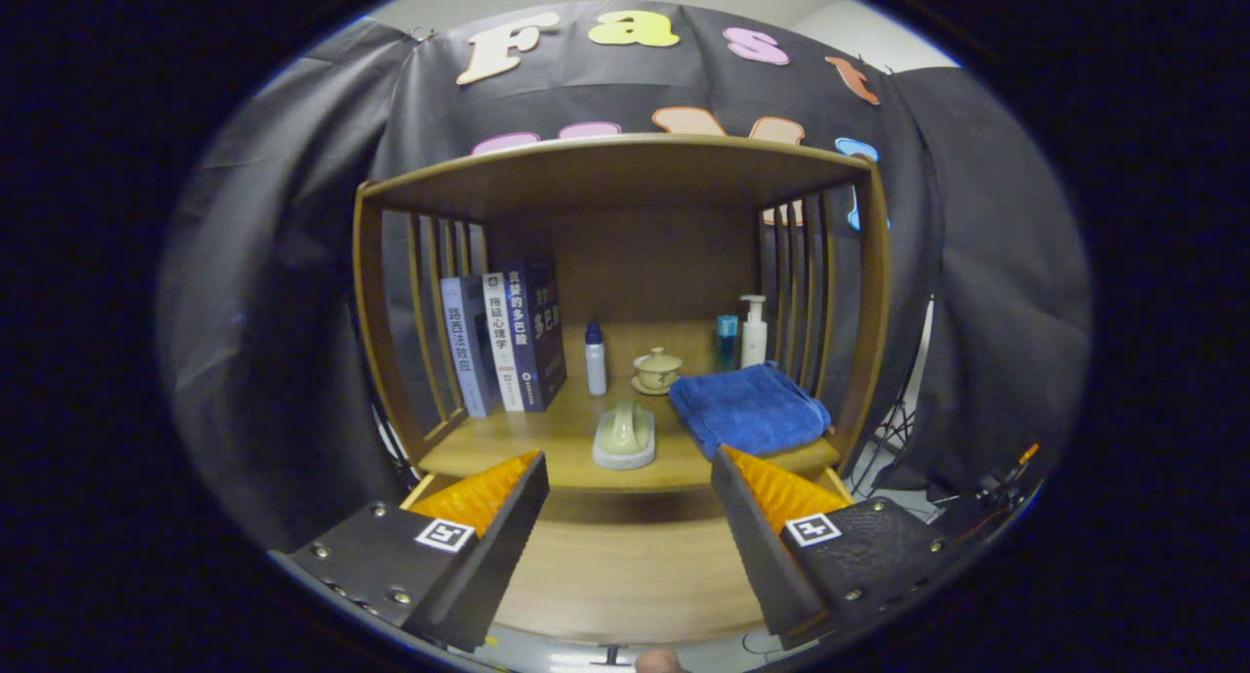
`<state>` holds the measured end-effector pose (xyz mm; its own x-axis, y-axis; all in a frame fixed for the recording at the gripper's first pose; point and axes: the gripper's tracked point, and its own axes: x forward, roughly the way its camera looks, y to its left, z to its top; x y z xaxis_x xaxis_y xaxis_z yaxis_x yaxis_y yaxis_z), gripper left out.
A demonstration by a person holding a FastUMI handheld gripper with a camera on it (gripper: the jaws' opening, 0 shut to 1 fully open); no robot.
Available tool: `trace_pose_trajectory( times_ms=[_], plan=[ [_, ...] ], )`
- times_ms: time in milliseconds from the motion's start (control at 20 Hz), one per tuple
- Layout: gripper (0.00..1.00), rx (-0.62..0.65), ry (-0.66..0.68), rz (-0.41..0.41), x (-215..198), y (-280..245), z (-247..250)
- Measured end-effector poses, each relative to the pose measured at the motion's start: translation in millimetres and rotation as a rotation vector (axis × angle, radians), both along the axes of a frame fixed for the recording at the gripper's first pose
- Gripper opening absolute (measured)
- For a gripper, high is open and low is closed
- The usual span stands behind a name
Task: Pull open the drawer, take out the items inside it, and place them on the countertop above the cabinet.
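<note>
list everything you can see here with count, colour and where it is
wooden cabinet with slatted sides: 1, brown, ahead of the fingers, open shelf over a flat wooden front panel
upright books: 3, grey, white and dark blue, left end of the shelf
small white bottle with blue cap: 1, right of the books
lidded ceramic cup on saucer: 1, pale green, shelf middle
pale green ceramic piece on a white base: 1, shelf front, beyond the fingers
folded blue towel: 1, right side of the shelf
teal bottle: 1, behind the towel
white pump bottle: 1, beside the teal bottle
gripper: 1, fingers apart, empty, before the front panel
</note>
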<state>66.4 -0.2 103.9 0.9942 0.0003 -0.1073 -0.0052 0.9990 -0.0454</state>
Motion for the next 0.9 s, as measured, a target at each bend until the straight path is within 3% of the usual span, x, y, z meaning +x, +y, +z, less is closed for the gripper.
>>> trace_pose_trajectory(
  times_ms=[400, 900],
  plan=[
    [1.00, 0.049, -0.019, 0.004, -74.5, -2.1, 12.9],
    [1.00, -0.027, -0.068, 0.010, -121.4, 0.1, -67.8]
  ],
)
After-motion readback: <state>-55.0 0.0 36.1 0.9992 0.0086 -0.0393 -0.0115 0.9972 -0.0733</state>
